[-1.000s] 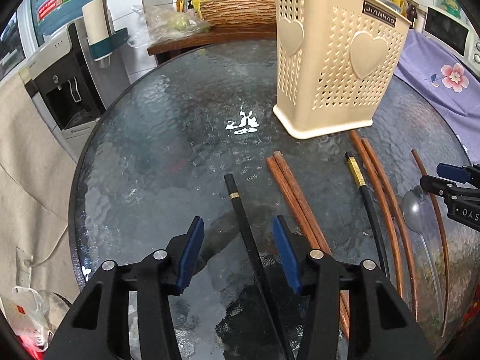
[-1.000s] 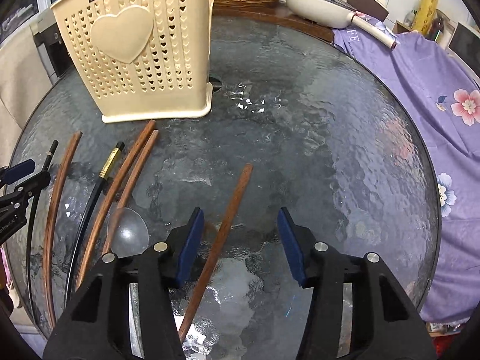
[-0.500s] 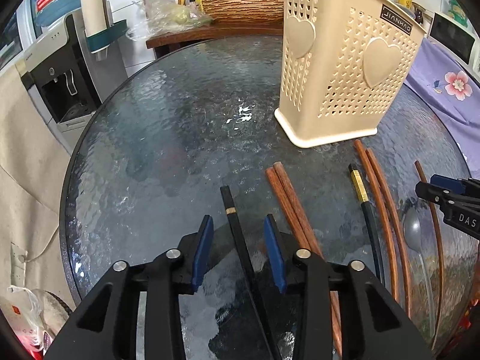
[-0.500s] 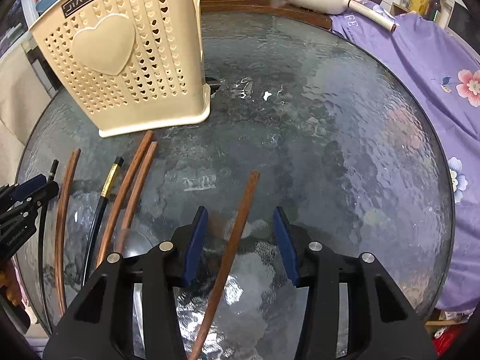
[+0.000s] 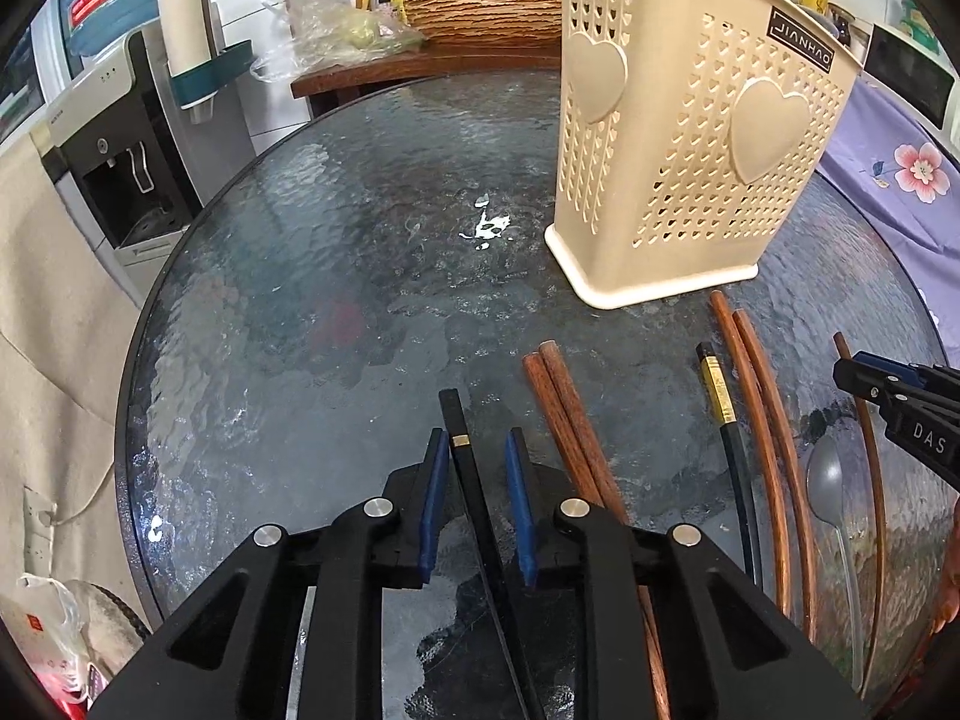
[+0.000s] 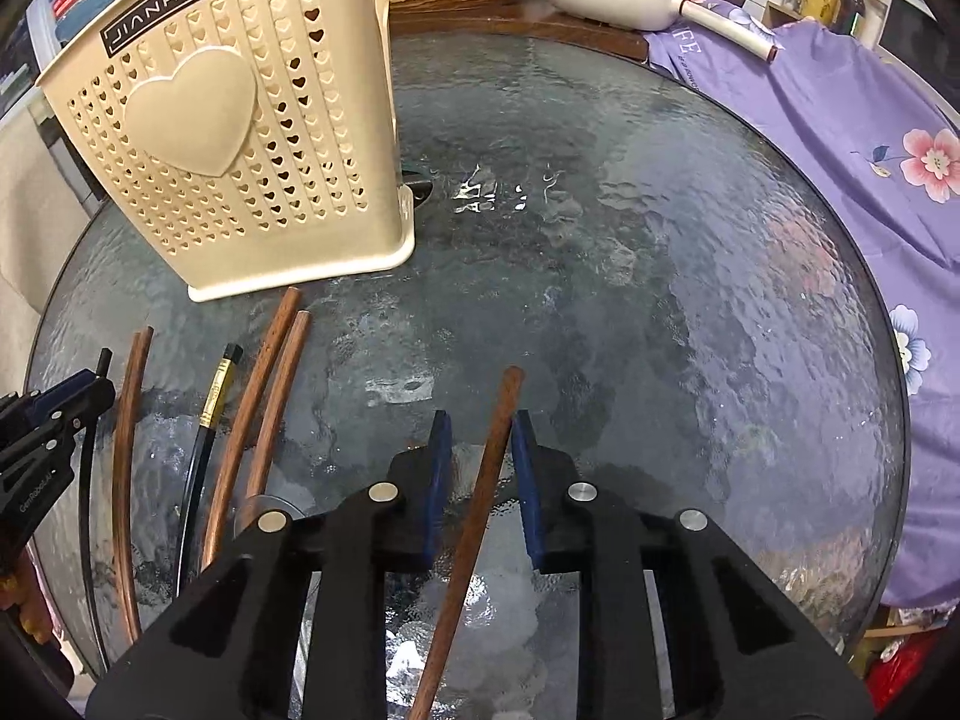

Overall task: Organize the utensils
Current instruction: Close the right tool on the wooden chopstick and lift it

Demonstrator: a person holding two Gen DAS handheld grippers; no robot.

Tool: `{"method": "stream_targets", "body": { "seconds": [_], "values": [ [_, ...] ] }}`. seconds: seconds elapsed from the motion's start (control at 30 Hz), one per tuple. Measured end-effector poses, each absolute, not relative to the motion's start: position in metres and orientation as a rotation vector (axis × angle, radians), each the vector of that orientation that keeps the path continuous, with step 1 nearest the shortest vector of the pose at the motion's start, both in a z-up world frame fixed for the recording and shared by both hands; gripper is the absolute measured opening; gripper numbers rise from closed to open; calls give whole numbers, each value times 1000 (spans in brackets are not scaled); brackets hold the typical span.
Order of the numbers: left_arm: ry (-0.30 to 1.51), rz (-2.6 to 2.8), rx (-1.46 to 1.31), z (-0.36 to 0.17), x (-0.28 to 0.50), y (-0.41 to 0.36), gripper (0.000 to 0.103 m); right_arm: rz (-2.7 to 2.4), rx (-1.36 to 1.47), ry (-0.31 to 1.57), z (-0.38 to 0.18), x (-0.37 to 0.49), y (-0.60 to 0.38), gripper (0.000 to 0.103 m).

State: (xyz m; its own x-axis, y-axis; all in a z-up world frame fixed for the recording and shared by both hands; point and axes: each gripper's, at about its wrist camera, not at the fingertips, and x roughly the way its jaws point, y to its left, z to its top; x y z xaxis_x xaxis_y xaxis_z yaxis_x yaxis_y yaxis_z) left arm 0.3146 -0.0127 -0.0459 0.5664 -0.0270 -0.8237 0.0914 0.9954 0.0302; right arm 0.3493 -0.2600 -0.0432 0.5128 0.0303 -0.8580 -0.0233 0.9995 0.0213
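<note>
1. A round rippled-glass table (image 5: 312, 276) carries a cream perforated utensil basket (image 5: 690, 138), upright toward 1 o'clock from the left tool.
2. A water dispenser (image 5: 120, 144) stands at 10 o'clock; purple floral cloth (image 6: 840, 138) drapes at 2 o'clock.
3. Brown chopsticks (image 5: 570, 420), another black one and a spoon (image 5: 825, 480) lie loose on the glass.
4. The left tool (image 5: 477, 468) has just been narrowing round a black chopstick (image 5: 462, 444); small gaps remain.
5. The right tool (image 6: 480, 450) has likewise been closing round a brown chopstick (image 6: 498, 420), its pads not quite touching it.
</note>
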Motion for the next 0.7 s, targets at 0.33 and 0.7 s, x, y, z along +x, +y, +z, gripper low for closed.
{"method": "stream_targets", "body": {
  "seconds": [0.33,0.7],
  "values": [
    [976,-61,80,-45,320,-19,9,29,7,1016,-44,350,-266,8],
    [997,-122,-14,-42,327,-6,8,79,37,962,-36,349,-276,8]
  ]
}}
